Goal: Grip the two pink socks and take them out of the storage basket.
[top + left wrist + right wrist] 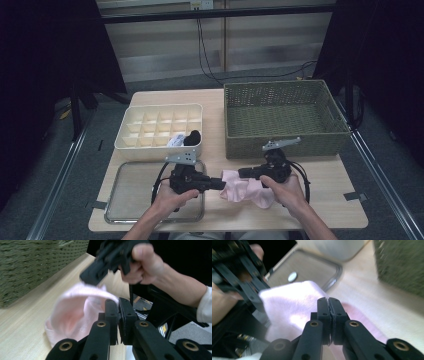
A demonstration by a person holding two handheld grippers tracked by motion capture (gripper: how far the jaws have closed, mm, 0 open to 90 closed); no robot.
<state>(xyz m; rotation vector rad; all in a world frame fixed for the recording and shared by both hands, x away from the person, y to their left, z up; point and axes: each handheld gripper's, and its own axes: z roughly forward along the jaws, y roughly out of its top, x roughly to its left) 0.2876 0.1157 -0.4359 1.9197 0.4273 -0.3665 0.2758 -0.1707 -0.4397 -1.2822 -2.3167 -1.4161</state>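
Observation:
A soft pink cloth (246, 190) lies bunched on the wooden table near its front edge, between the person's two hands. My left gripper (221, 183) points right from over the tray's corner and is shut on the cloth's left edge; in the left gripper view the jaws (118, 303) pinch a fold of the pink cloth (75, 312). My right gripper (241, 174) points left and is shut on the cloth's upper side, its jaws (328, 302) closed on the pink cloth (292, 310). The two grippers' tips stand close together.
A green woven basket (285, 145) stands at the back right. A cream divided organizer (160, 112) at the back left holds a black roll (193, 137) and a white item (176, 141). A metal tray (131, 192) lies at the front left under the left hand.

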